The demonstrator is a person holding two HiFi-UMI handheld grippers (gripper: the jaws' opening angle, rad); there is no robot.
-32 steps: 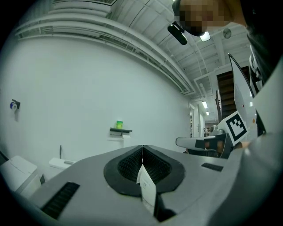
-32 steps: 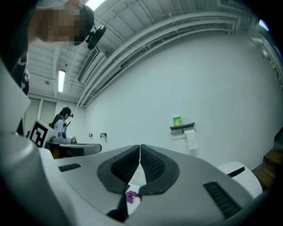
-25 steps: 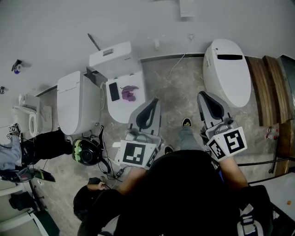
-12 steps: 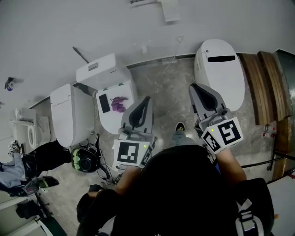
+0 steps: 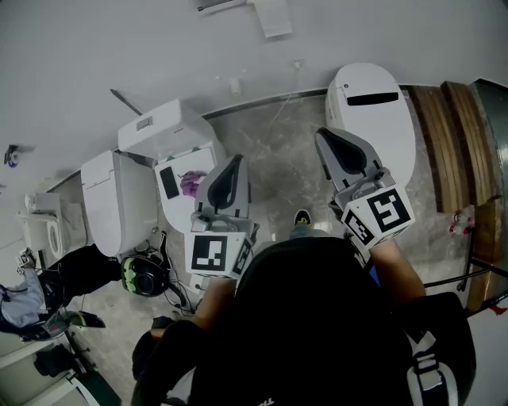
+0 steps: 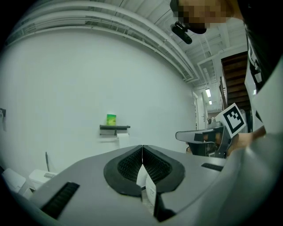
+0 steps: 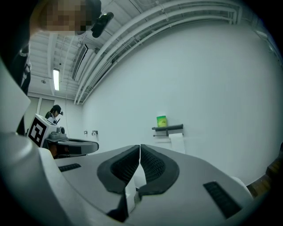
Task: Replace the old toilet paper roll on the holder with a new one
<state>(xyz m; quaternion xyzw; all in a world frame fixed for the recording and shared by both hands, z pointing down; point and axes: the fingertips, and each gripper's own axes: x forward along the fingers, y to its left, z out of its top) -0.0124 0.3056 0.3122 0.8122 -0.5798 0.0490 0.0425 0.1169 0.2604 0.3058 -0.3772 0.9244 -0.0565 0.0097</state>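
Holder and roll run off head view's top edge, green thing on holder is too small to identify, purple item on toilet sits partly hidden behind left gripper.

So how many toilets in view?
3: an oval toilet beyond the right gripper, a tanked toilet beside the left gripper, a third toilet left of it. Far left may hold another.

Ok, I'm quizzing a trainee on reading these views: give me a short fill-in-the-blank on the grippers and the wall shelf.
1. The left gripper and right gripper both have their jaws ____, holding nothing.
2. The small item on the wall shelf is ____ in colour.
3. The toilet paper hangs directly ____ that shelf.
Missing words: shut, green, below.
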